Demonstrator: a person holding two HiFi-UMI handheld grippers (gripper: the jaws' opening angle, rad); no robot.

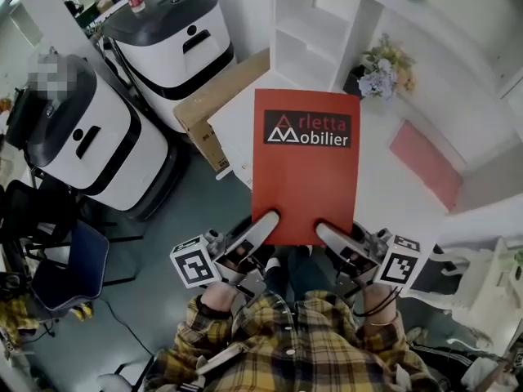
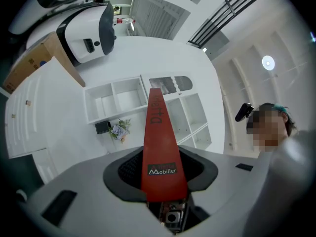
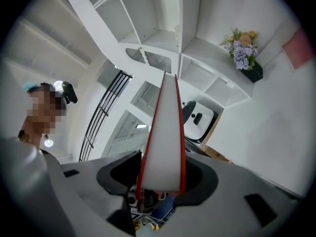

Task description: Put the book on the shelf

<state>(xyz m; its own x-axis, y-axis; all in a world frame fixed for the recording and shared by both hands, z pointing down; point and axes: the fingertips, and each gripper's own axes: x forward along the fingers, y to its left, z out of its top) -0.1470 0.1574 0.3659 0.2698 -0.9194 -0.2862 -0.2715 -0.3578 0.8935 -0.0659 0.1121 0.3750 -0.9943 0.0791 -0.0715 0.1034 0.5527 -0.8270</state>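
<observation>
Only the right gripper view shows pages of the book.

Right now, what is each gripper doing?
Left gripper: shut on the thin red book with the black label.
Right gripper: shut on the same book.

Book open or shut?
Shut: the red book shows only its front cover; edge-on, its white pages sit pressed between both covers.
</observation>
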